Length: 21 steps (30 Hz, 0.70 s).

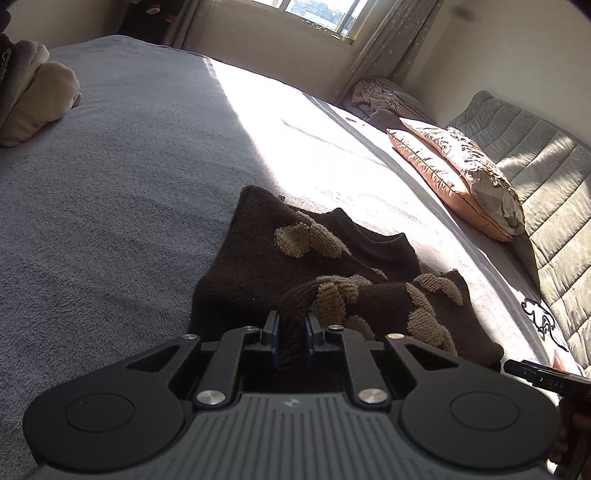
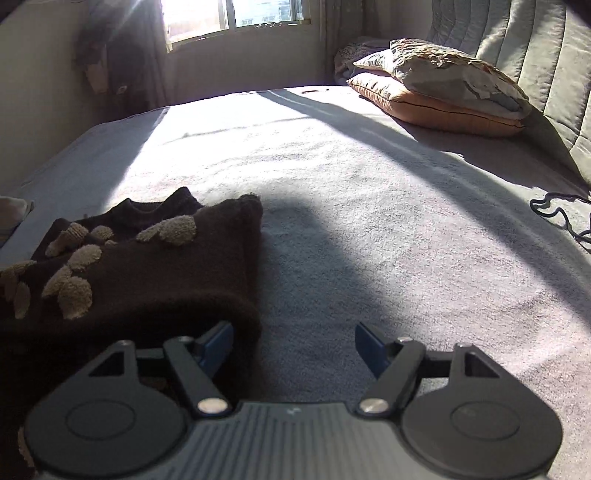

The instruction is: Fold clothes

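Observation:
A dark brown sweater [image 1: 266,266] with fuzzy tan patches lies partly folded on the grey bed cover [image 1: 110,206]. My left gripper [image 1: 293,332] is shut on a bunched fold of the sweater's near edge. In the right wrist view the same brown sweater [image 2: 147,280] lies at the left, its right edge draped beside my left fingertip. My right gripper [image 2: 294,349] stands open over the bed cover [image 2: 369,240], with only the cover between its blue pads. The tip of the right gripper shows at the left wrist view's right edge.
Folded cream and grey clothes [image 1: 33,96] are stacked at the bed's far left. Two pillows [image 1: 461,177] lean against a quilted grey headboard [image 1: 535,166]; the pillows [image 2: 443,88] also appear far right in the right wrist view. A window [image 2: 236,14] throws a sunlit band across the bed.

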Tool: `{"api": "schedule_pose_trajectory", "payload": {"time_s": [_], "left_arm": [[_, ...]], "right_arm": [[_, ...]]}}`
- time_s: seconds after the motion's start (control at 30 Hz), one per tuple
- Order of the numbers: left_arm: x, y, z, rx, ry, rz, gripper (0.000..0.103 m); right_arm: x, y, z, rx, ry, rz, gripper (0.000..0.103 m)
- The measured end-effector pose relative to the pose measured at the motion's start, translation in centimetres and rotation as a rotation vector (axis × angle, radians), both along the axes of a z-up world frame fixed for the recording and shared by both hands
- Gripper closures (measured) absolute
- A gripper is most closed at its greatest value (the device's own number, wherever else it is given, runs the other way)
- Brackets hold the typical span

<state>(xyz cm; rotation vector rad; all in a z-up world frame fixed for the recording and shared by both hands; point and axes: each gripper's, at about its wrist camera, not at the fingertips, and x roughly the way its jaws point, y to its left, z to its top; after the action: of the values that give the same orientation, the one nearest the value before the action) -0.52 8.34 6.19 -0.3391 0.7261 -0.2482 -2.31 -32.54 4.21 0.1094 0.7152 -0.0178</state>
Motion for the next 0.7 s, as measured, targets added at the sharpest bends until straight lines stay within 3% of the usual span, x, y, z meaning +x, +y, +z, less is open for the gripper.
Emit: {"api": "schedule_pose_trajectory", "payload": {"time_s": [0.1,0.17,0.43,0.7], "left_arm": [[0.2,-0.3,-0.2,0.011,0.016,-0.002,0.089],[0.4,-0.3,-0.4,0.016,0.021,-0.003,0.089],[0.6,0.0,-0.2,0.008,0.031,-0.024,0.089],[0.7,-0.2,-0.1,0.025,0.024,-0.038,0.089]], "right_arm": [[-0.3,-2.6,1.1,0.088,-0.071,-0.055,0.028],[0.6,-3.1,1.2,0.137,-0.088,-0.085,0.035],[6.9,2.2,0.9,0.11,-0.117,0.062,0.04],[14.8,4.7,-0.7,0.057,0.024,0.07,0.04]]}}
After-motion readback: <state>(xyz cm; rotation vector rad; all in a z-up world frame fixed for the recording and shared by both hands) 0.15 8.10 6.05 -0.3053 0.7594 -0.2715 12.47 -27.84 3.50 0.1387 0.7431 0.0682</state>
